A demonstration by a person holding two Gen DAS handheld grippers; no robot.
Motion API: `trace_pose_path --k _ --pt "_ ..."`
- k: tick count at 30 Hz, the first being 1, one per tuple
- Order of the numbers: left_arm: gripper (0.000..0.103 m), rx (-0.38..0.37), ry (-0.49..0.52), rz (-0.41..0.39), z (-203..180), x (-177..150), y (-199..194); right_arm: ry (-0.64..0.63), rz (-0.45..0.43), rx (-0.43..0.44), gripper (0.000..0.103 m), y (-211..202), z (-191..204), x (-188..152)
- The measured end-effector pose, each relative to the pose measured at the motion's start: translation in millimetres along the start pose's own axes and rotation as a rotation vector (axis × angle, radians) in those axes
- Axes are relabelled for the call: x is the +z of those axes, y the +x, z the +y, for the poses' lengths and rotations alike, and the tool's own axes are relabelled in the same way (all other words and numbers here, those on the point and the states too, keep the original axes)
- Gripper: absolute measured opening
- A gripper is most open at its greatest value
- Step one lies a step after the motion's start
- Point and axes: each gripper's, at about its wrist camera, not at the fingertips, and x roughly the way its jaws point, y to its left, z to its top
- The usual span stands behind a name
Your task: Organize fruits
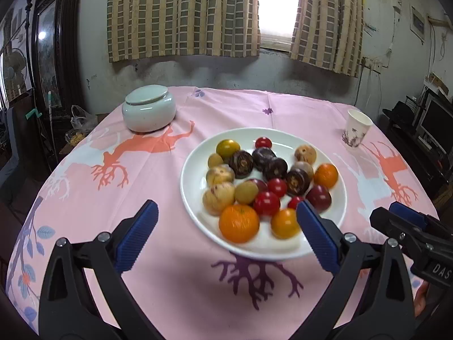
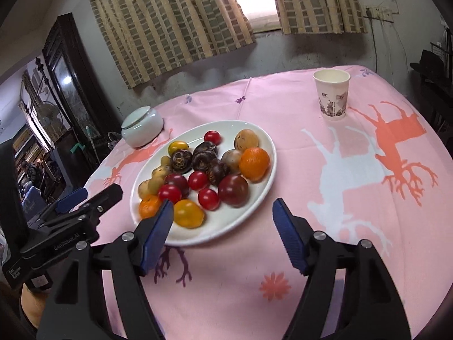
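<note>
Pink deer-print tablecloth (image 1: 158, 187) beneath checked curtains (image 1: 181, 14); both tools apart, empty.

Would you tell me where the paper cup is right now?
The paper cup stands upright on the pink tablecloth, far right in both views, apart from the fruit plate.

fruits (image 1: 263, 181) on the plate look kinda smeared, and the left gripper's finger (image 1: 317, 235) covers part of its near rim
</note>
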Motion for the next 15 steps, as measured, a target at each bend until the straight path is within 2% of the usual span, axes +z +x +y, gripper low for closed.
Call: trace_pose_path --k 8,12,15 --pt "0.101 -0.019 0.01 0.014 -5.5 -34.7 -20.8 -0.078 -0.042 -0.065 0.075 -23.7 13.3 -34.8" --pt "0.101 -0.028 0.03 0.024 -7.7 -46.2 -16.0 -0.115 -0.048 -0.12 0.076 -19.0 11.6 -45.0" --pt "0.101 -0.045 0.069 0.071 -11.7 -50.4 -6.4 -0.14 -0.03 -0.148 0.076 -15.0 12.9 -48.1"
